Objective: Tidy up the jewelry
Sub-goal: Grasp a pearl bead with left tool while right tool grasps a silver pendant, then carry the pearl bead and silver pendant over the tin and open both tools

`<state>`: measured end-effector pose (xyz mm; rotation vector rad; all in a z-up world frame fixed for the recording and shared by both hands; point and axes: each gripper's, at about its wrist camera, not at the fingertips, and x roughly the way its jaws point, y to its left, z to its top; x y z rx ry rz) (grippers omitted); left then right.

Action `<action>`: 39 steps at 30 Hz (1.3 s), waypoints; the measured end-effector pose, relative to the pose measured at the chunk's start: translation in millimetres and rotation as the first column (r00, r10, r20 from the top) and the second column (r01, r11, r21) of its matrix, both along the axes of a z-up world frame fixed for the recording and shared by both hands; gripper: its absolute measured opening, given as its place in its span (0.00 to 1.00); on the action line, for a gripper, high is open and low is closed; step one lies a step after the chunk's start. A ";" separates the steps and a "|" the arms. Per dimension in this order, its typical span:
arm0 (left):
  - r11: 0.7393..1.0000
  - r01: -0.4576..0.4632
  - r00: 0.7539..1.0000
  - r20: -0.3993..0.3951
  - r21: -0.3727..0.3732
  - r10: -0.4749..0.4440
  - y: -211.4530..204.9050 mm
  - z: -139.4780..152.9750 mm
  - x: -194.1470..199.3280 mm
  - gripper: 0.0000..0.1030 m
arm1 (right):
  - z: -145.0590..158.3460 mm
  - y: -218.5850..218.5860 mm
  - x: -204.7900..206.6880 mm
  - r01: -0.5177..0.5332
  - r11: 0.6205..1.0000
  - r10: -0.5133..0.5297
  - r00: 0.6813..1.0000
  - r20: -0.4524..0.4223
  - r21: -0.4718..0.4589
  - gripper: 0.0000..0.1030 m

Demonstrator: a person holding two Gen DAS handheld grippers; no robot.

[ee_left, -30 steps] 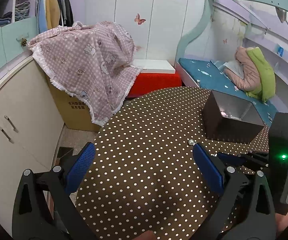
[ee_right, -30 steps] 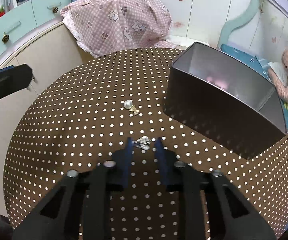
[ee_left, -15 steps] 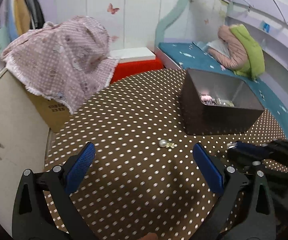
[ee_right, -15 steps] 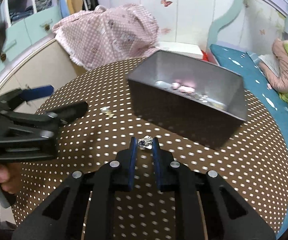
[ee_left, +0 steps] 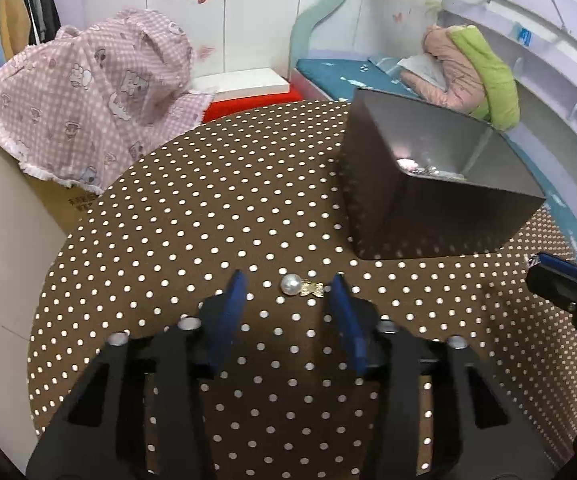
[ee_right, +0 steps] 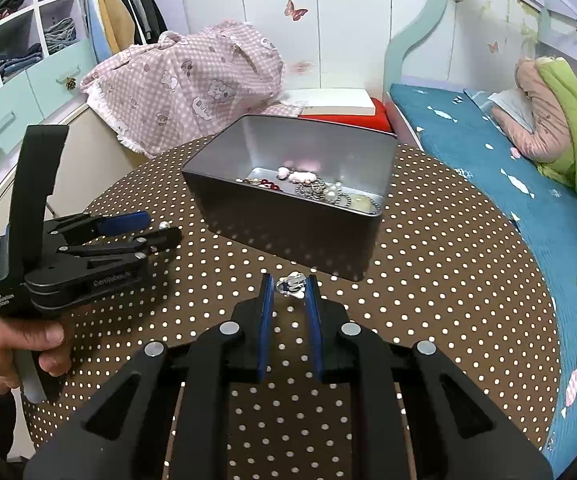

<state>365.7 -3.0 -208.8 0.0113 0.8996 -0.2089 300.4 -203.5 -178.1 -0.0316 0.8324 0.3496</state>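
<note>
I see my right hand-held gripper (ee_right: 290, 285) clamped on a small silver trinket (ee_right: 290, 283), maybe an earring, near the tin (ee_right: 288, 224). My left hand-held gripper (ee_left: 288, 286) has just been closing, pads apart around the pearl earring (ee_left: 302, 286) on the bench (ee_left: 168, 240).

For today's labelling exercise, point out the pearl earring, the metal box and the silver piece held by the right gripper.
pearl earring (ee_left: 291, 284), left wrist view, on the pearl.
metal box (ee_right: 288, 228), right wrist view, near wall.
silver piece (ee_right: 290, 284), right wrist view, its middle.
</note>
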 end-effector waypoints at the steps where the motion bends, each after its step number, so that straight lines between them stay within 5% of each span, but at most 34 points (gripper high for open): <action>1: 1.000 0.007 1.000 0.000 -0.008 -0.007 0.1 0.3 0.2 0.26 | 0.6 -0.6 -0.5 0.002 1.000 -0.002 1.000 0.002 0.003 0.14; 5: 0.997 0.044 0.999 -0.003 -0.063 -0.045 4.7 -0.7 -0.4 0.13 | 2.7 -2.6 -3.4 0.003 1.000 -0.003 1.000 0.008 0.005 0.14; 18: 0.995 0.068 0.997 0.034 -0.079 -0.065 8.6 14.0 -24.8 0.13 | 25.6 -7.5 -14.4 -0.004 1.000 0.003 0.998 0.057 0.008 0.14; 29: 0.992 0.094 0.970 0.234 -0.084 -0.072 24.2 118.5 -57.0 0.13 | 104.6 -10.0 -12.6 -0.033 0.999 0.031 0.973 0.230 0.003 0.14; 39: 0.975 0.204 0.920 0.357 -0.085 -0.161 -15.1 194.6 -35.7 0.13 | 150.6 -10.1 15.8 -0.047 0.999 0.050 0.951 0.305 -0.018 0.14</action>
